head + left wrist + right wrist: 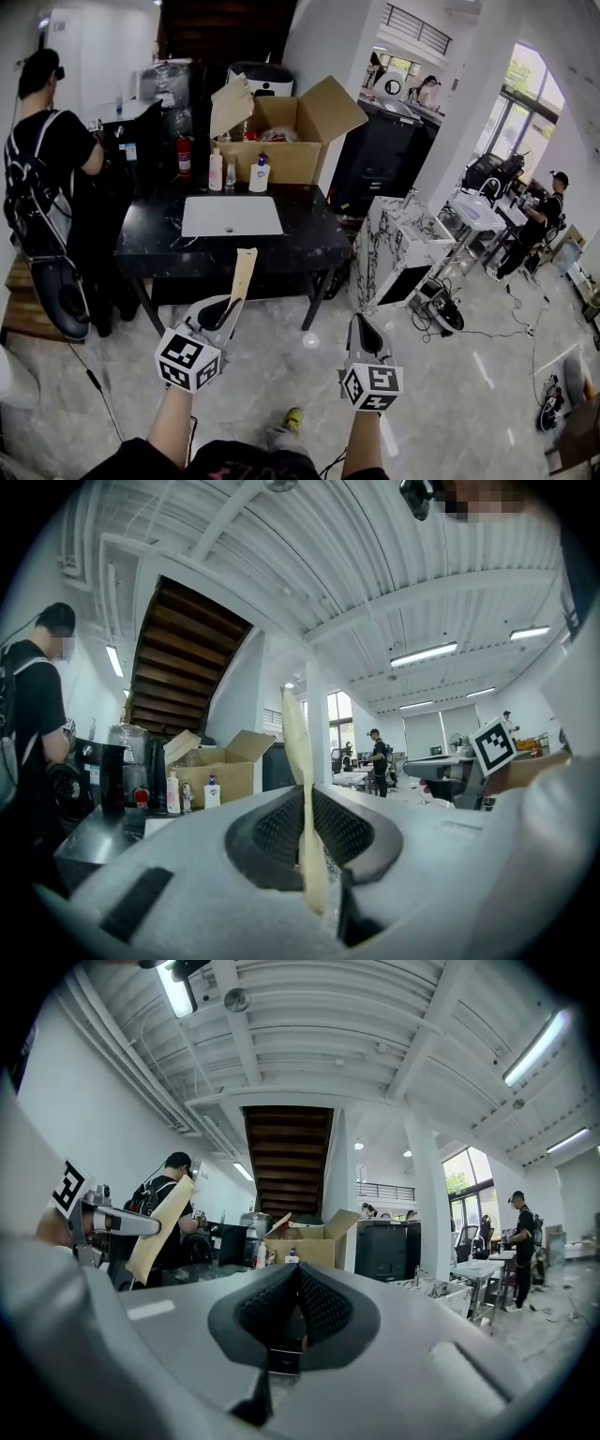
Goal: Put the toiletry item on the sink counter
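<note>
Left tongs point(228, 309) pinch the thin cream toiletry item point(244, 272) by its low end, right tongs point(364, 330) closed on nothing, worktop point(305, 242) well ahead; w/ so little gripped, we reckon it could pivot or slip en route.

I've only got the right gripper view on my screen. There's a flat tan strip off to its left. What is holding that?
Observer: The left gripper. Its own view shows the jaws shut on the tan strip, seen edge-on.
Operator: Where might it get put down?
Observer: The head view shows a white basin set into a dark counter, ahead of both grippers.
Operator: Is anything standing there already?
Observer: Three bottles stand in a row behind the basin.
</note>
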Demonstrator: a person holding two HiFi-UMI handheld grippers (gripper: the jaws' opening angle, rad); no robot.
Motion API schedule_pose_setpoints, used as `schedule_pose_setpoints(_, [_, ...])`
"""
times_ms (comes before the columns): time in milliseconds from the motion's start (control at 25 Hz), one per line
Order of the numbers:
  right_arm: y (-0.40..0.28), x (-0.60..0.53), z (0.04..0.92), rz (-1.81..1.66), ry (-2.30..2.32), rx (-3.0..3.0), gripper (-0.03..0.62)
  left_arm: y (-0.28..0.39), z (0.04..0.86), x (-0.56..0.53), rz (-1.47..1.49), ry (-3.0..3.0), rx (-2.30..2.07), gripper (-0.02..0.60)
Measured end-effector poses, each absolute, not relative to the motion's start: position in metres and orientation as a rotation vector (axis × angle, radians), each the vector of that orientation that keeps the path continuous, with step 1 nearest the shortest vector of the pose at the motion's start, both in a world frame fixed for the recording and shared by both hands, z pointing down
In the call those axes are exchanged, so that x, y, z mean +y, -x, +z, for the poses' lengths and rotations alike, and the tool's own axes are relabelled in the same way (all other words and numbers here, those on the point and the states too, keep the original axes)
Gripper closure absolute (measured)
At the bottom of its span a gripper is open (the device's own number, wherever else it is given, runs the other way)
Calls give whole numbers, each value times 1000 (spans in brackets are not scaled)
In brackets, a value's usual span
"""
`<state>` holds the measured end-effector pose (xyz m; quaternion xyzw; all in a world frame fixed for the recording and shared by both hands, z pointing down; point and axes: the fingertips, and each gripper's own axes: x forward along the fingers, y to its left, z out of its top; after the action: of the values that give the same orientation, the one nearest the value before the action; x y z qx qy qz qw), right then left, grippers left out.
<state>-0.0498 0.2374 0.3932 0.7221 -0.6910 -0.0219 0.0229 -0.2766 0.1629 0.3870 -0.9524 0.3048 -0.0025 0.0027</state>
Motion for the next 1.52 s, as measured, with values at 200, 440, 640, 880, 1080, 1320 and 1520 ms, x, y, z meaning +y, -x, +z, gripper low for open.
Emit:
schedule_pose_setpoints(200, [38, 217, 400, -67, -2249, -2140, 580, 266, 391, 141, -4, 2984, 952, 554])
schedule_pose_setpoints(440, [9, 184, 400, -70, -2263, -2152, 581, 239, 392, 109, -10, 2973, 951, 554])
schedule_pose_setpoints(640, [-19, 153, 402, -63, -2268, -2159, 581, 216, 396, 78, -11, 2976, 971, 554])
schedule_pose_setpoints(880, [-55, 109, 418, -24, -2273, -2162, 582, 181, 413, 37, -53, 2990, 980, 554])
schedule_pose_setpoints(1080, [-84, 67, 431, 17, -2257, -2176, 581, 151, 424, -2, -85, 3001, 1003, 554])
schedule_pose_setpoints(1320, [-127, 7, 434, 30, -2219, -2198, 581, 110, 428, -56, -97, 3000, 1054, 554])
schedule_pose_setpoints(1520, [-164, -38, 435, 40, -2186, -2225, 580, 71, 430, -96, -110, 3001, 1090, 554])
